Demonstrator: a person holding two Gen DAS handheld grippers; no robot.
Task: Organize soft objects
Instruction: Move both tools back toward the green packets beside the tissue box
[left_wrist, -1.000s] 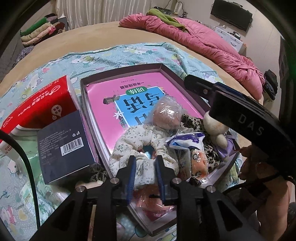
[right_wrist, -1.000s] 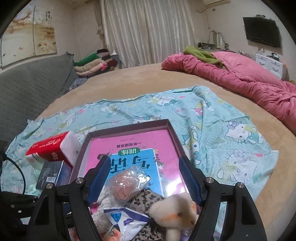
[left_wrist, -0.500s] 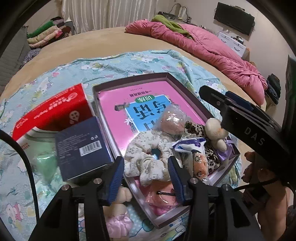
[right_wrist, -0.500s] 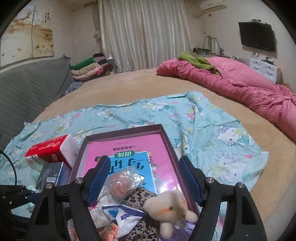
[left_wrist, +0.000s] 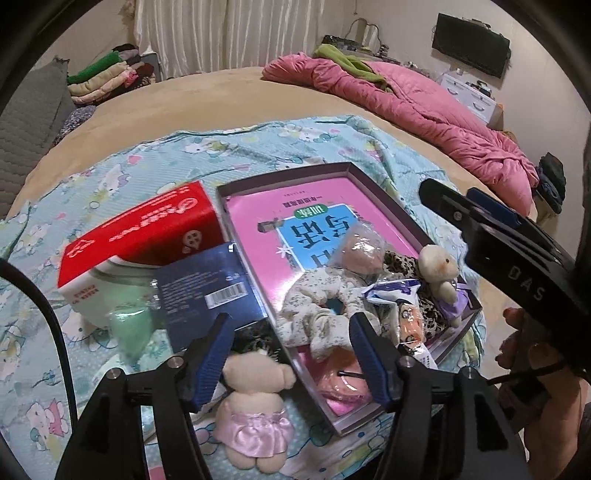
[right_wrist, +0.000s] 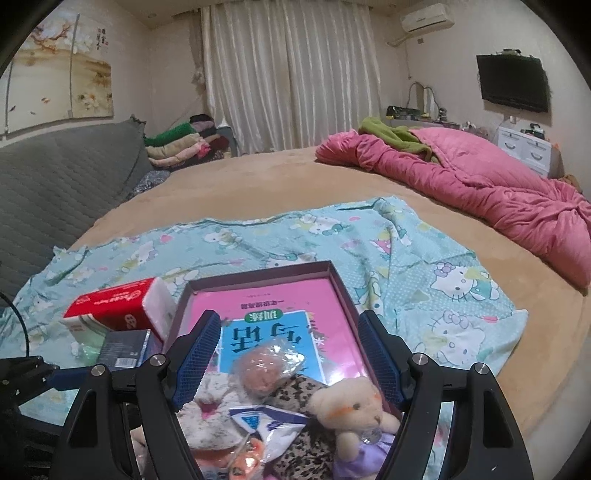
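A purple-rimmed box (left_wrist: 280, 173) on the bed holds a pink book and soft items. These are a floral scrunchie (left_wrist: 321, 299), a bagged pink ball (left_wrist: 360, 247), leopard cloth (left_wrist: 402, 262) and a small bear in a purple dress (left_wrist: 439, 266). My left gripper (left_wrist: 291, 343) hovers over the box's near corner, its jaws opening with nothing pressed between them. A bear in a pink skirt (left_wrist: 255, 402) lies outside the box, below the left finger. My right gripper (right_wrist: 290, 350) stands open and empty above the purple-dress bear (right_wrist: 354, 410) and the scrunchie (right_wrist: 214, 402).
Left of the box lie a red tissue pack (left_wrist: 147, 236), a dark blue carton (left_wrist: 210, 291) and a green soft piece (left_wrist: 129, 325). All rest on a cartoon-print sheet (right_wrist: 443, 280). A pink quilt (left_wrist: 424, 110) is heaped far right and folded clothes (left_wrist: 107, 77) far left.
The left jaws spread from a narrow pinch on the floral scrunchie and pulled up and back; the scrunchie stays in the box. The pink-skirt bear came into view. The right gripper rose slightly.
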